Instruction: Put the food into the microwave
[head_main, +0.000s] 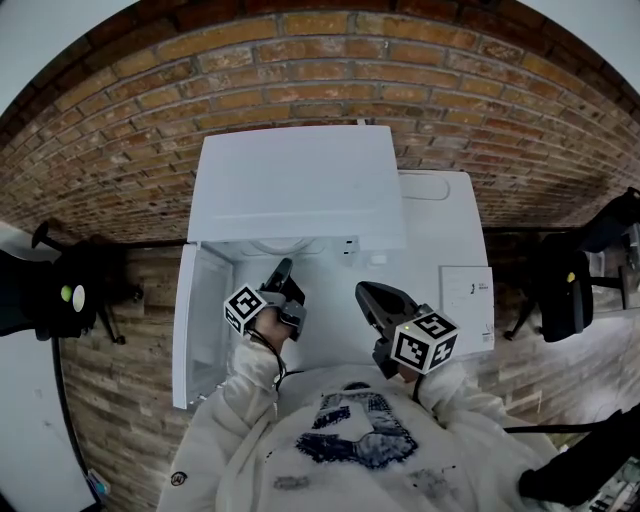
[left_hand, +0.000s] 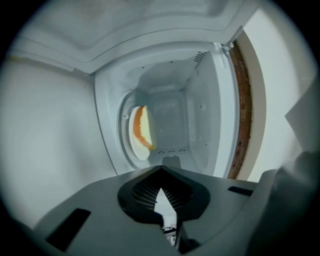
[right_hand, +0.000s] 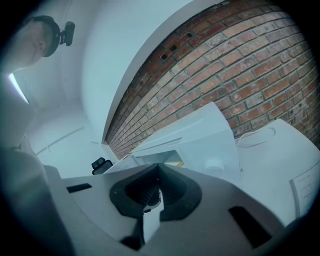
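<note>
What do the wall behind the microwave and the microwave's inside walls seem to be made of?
The wall looks like red-brown brick, matt and rough: staggered courses with paler mortar lines show. The microwave's inside walls look like white coated metal, smooth with a faint sheen; small punched vent holes suggest sheet metal, but plastic cannot be ruled out.

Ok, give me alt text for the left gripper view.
The inside of the open microwave, with orange and yellow food on a plate within it. In the foreground, the left gripper has its jaws shut and empty.
</note>
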